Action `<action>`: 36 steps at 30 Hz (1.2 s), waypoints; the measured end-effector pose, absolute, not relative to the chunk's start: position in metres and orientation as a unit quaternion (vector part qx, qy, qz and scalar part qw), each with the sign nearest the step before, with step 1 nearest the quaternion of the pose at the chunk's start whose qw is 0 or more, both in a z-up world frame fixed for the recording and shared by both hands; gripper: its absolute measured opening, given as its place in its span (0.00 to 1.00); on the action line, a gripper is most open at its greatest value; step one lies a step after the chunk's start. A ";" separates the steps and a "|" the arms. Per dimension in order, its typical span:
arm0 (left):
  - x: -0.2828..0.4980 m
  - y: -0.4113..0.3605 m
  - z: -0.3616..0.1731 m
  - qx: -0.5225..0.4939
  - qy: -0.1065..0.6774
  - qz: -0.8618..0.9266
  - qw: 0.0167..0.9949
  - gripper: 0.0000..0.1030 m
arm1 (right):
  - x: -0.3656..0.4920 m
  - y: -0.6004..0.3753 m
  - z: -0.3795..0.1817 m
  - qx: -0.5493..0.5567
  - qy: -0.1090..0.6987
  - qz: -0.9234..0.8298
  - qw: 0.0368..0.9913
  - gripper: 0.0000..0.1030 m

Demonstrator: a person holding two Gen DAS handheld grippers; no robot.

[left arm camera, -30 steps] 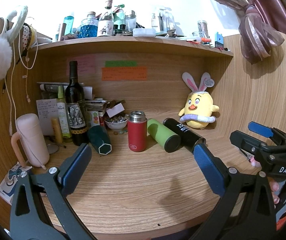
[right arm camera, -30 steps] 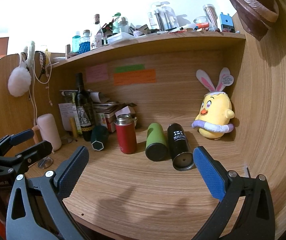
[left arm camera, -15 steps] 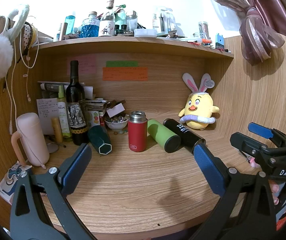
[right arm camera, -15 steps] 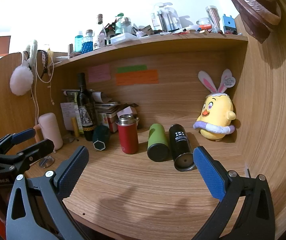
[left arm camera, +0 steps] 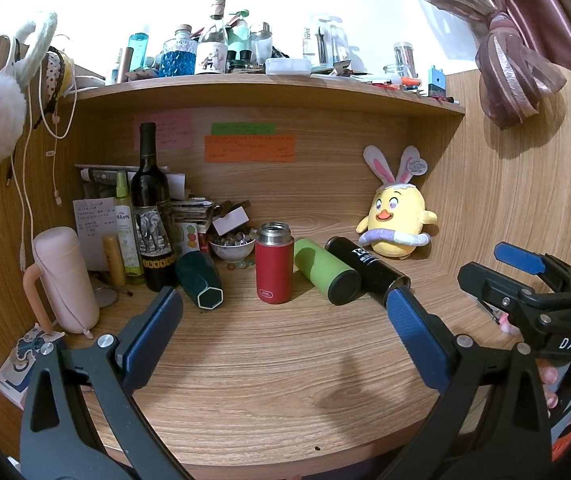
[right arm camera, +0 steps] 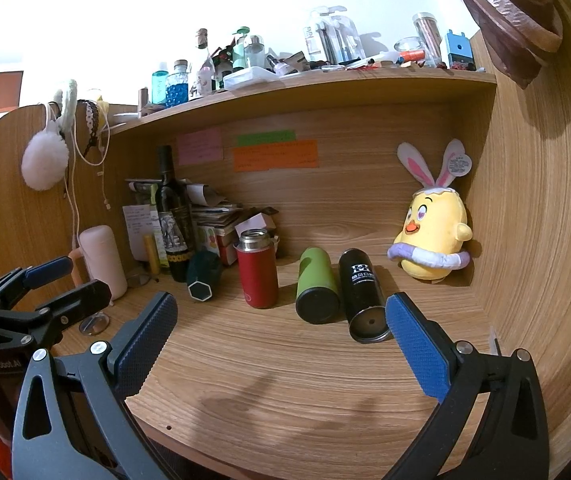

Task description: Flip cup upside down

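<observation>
A red cup (left arm camera: 272,268) with a steel rim stands upright, mouth up, mid-desk; it also shows in the right wrist view (right arm camera: 257,274). A green cup (left arm camera: 325,271) and a black cup (left arm camera: 367,270) lie on their sides to its right, a dark teal cup (left arm camera: 198,278) leans to its left. My left gripper (left arm camera: 281,320) is open and empty, well short of the cups. My right gripper (right arm camera: 281,332) is open and empty, also short of them. Each gripper shows in the other's view, the right gripper (left arm camera: 517,272) at the right and the left gripper (right arm camera: 45,280) at the left.
A wine bottle (left arm camera: 151,216), a pink case (left arm camera: 65,280), a small bowl (left arm camera: 231,246) and stacked papers crowd the back left. A yellow chick plush (left arm camera: 395,220) sits back right. A cluttered shelf (left arm camera: 265,88) overhangs. The wooden desk (left arm camera: 277,364) has side walls.
Both cameras have shifted only slightly; the right wrist view has drifted a little so the scene sits marginally lower and right. Nothing was taken hold of or moved.
</observation>
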State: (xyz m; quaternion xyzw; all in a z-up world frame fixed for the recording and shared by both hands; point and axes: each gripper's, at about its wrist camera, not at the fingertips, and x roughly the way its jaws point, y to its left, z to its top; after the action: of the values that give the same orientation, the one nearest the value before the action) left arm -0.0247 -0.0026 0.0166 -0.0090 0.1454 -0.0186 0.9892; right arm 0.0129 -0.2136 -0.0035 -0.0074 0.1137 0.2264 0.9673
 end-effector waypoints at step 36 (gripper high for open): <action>0.183 0.019 -0.011 -0.019 0.297 -0.047 0.954 0.93 | 0.097 -0.217 -0.038 -0.015 0.194 0.185 0.963 1.00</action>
State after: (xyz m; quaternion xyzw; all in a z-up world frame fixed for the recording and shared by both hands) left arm 0.1832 0.0188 -0.0111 -0.0193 0.2966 -0.0469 0.9536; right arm 0.0967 -0.2168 -0.0376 -0.0149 0.1938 0.1853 0.9633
